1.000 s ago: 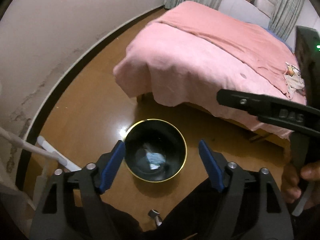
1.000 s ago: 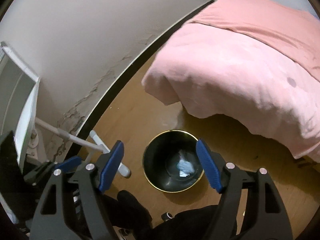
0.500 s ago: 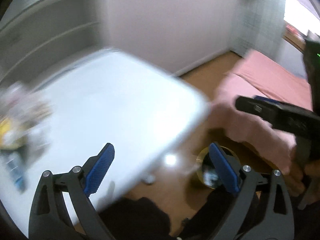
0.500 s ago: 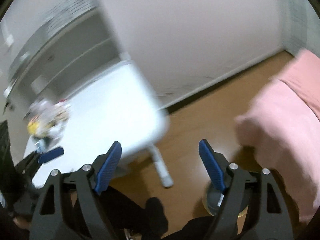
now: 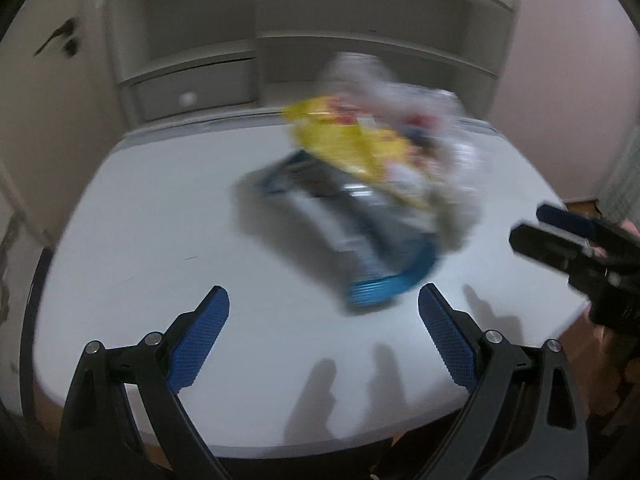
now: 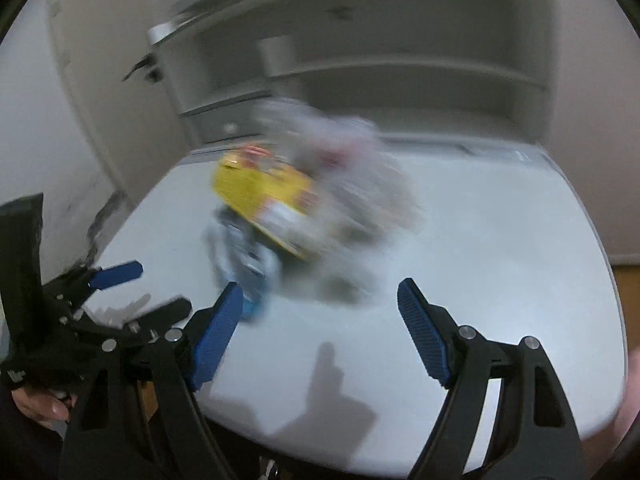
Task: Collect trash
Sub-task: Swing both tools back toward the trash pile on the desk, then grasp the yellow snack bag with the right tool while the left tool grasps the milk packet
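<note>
A blurred heap of trash [image 5: 384, 184] is being seen on the white desk [image 5: 160, 216], toward its far side in front of the grey shelf unit [image 5: 304, 40]: a yellow wrapper [image 5: 344, 144] is lying on a blue-edged packet [image 5: 384, 284], with crumpled clear plastic [image 5: 440, 128] beside them. The left gripper [image 5: 320, 316] is being held over the near edge, jaws spread wide, nothing between them. The right gripper [image 6: 320, 308] is likewise being held with jaws wide apart and empty.
</note>
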A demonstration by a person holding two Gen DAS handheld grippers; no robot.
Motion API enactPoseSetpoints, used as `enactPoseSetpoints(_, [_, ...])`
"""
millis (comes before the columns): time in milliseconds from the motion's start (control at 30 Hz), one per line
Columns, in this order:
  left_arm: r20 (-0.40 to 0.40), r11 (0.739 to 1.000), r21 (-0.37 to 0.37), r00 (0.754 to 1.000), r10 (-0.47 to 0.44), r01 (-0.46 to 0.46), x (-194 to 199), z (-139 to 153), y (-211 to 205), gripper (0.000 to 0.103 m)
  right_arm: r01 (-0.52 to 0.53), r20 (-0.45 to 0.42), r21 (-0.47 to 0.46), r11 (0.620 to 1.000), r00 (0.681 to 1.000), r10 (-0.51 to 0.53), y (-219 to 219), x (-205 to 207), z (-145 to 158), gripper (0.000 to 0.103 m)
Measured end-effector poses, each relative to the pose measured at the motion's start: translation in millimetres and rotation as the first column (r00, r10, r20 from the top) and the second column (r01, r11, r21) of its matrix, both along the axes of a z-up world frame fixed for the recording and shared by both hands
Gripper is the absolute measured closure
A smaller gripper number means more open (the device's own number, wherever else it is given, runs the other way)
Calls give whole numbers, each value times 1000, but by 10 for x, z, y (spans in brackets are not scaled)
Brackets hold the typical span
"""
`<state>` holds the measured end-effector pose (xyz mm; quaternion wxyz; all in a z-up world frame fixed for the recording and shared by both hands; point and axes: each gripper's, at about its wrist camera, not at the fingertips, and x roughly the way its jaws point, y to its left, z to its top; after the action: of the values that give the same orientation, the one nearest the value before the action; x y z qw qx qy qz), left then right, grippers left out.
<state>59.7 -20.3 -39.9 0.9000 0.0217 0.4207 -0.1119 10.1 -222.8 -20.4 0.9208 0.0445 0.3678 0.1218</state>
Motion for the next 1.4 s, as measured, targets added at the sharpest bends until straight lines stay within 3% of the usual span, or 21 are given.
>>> enactPoseSetpoints(133, [-25,998,-22,998,66,-67,10,-68,447,10,-67,12,-100,993,998,69,474,394,114,26])
enactPoseSetpoints(300, [-57,995,-28,994,96,-97,41,-187,710,10,-117,-30,-238,964,993,113,943,945,64,26])
enactPoseSetpoints(467, [-74,996,-30,994,82,-85,80,-293,703,10,-120,-56,-350,929,993,107,1021,1216,-43,21])
enactPoseSetpoints(533, [-79,996,-33,994,74,-77,44,-326,689,10,-129,-69,-353,927,991,111,1010,1274,-54,21])
enactPoseSetpoints(633, [-81,997,-38,995,56,-59,28,-343,615,10,-135,-72,-365,921,991,116,1018,1337,-33,28])
enactPoseSetpoints(733, [-78,998,-40,996,39,-42,64,-333,490,10,-120,-51,-326,938,993,110,972,1329,58,31])
enactPoseSetpoints(867, [-82,997,-66,996,25,-30,138,-297,333,10,-93,6,-215,972,995,96,821,1204,324,33])
enactPoseSetpoints(1067, [-84,994,-108,996,10,-19,346,-250,6,10,-89,35,-59,994,995,92,594,917,650,34])
enactPoseSetpoints(1267, [-125,989,-141,992,15,-32,660,-381,-173,10,-62,70,-9,998,996,62,275,540,870,38])
enactPoseSetpoints(1400, [-97,991,-129,995,10,-22,791,-364,-337,10,-34,66,-7,999,997,35,65,308,863,41])
